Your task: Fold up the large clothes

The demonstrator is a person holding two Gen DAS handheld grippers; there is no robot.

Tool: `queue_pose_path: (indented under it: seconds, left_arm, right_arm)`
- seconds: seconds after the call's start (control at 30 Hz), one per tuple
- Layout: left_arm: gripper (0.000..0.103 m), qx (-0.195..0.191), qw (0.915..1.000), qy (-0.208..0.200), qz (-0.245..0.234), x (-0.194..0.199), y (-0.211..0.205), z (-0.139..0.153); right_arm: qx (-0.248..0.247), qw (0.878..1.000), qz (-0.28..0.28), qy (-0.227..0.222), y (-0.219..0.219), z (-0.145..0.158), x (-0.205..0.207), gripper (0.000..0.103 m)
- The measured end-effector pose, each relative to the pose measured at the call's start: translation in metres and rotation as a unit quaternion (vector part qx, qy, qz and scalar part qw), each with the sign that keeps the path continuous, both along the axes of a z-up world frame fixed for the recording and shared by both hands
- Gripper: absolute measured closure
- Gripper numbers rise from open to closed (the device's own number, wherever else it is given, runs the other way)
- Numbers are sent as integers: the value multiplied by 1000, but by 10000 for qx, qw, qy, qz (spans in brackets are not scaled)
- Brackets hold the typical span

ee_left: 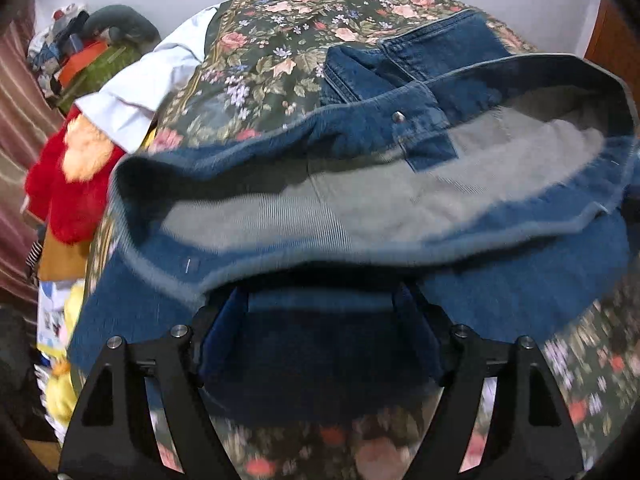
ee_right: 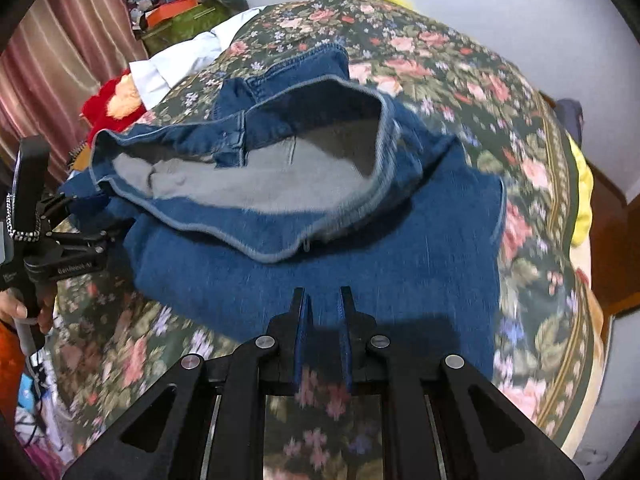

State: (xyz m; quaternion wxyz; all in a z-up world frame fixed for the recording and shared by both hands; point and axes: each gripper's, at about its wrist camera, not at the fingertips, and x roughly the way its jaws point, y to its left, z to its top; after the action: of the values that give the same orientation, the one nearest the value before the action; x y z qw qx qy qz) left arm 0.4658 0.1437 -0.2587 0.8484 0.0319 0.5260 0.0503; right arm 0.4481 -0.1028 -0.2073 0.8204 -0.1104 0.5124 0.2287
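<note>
Jeans (ee_right: 320, 264) crosswise, waistband (ee_right: 280, 184) facing away

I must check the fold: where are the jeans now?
In both wrist views the jeans lie on the floral bedspread, waistband open, right of the white shirt.

Two wrist fisheyes, both angled steeply down over the bed.
Left wrist view sits close above the jeans (ee_left: 360, 200), past its own fingers (ee_left: 224, 312), facing the far wall. Right wrist view sits slightly further back, same heading, with the left gripper (ee_right: 80, 224) at its left edge. Both share the jeans, floral bedspread (ee_left: 260, 52) and white garment (ee_right: 188, 56).
</note>
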Motion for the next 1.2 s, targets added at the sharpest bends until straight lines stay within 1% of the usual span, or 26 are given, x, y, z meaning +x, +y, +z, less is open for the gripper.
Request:
queue_pose_path:
  seconds: [0.07, 0.17, 0.2, 0.27, 0.33, 0.4, 0.43, 0.5, 0.57, 0.6, 0.67, 0.73, 0.8, 0.83, 0.93, 0.97, 1.1, 1.2]
  left_arm:
    - [27, 57, 10000, 8, 15, 17, 3, 0]
    - [27, -57, 9998, -78, 161, 44, 18, 9]
    - [27, -182, 9995, -145, 214, 53, 24, 14]
    - [27, -259, 9989, -290, 268, 65, 32, 23]
    - [27, -171, 9987, -388, 283, 83, 36, 30]
    - [27, -118, 9984, -398, 383, 94, 40, 32]
    - [27, -66, 9981, -375, 474, 102, 43, 32]
    - [27, 15, 9976, -386, 581, 113, 48, 36]
    - [27, 226, 9959, -453, 750, 122, 54, 45]
    - [27, 292, 9951, -476, 819, 124, 57, 49]
    - [27, 202, 9941, -570, 897, 121, 69, 63]
    - [27, 13, 9934, -702, 908, 109, 82, 77]
    - [27, 11, 9929, -749, 928, 96, 90, 85]
    - [26, 30, 9929, -742, 926, 87, 95, 88]
    - [25, 75, 9948, -561, 845, 60, 105, 83]
    - [25, 108, 9955, -481, 807, 50, 106, 79]
    - [24, 277, 9972, -175, 679, 12, 106, 54]
    - [24, 385, 9960, 79, 804, -13, 109, 28]
  right_arm:
    - [36, 10000, 17, -58, 6, 0, 12, 93]
    - [210, 9994, -162, 206, 12, -6, 44, 93]
    - [277, 9988, -281, 274, 11, -8, 57, 93]
    - [507, 9968, -489, 387, 9, -11, 81, 93]
    - [768, 9937, -700, 424, 7, -11, 105, 93]
    - [1143, 9889, -828, 463, 4, -9, 126, 93]
    - [1246, 9868, -926, 454, 2, -6, 133, 93]
    - [1100, 9860, -1246, 151, -2, 3, 144, 93]
    - [1048, 9837, -1456, -119, -9, 15, 153, 93]
    - [1072, 9824, -1526, -145, -12, 18, 156, 93]
    - [1230, 9789, -1631, -58, -23, 24, 162, 93]
    - [1387, 9783, -1541, -6, -32, 31, 159, 93]
    - [1263, 9818, -1413, -97, -37, 36, 150, 93]
    - [1100, 9852, -1301, -170, -37, 39, 142, 93]
    - [620, 9931, -943, -313, -36, 39, 116, 93]
    - [506, 9944, -867, -335, -38, 37, 111, 93]
    - [-227, 9979, -400, -449, -28, 20, 73, 93]
    - [-1031, 9924, -244, -626, -18, -3, 53, 93]
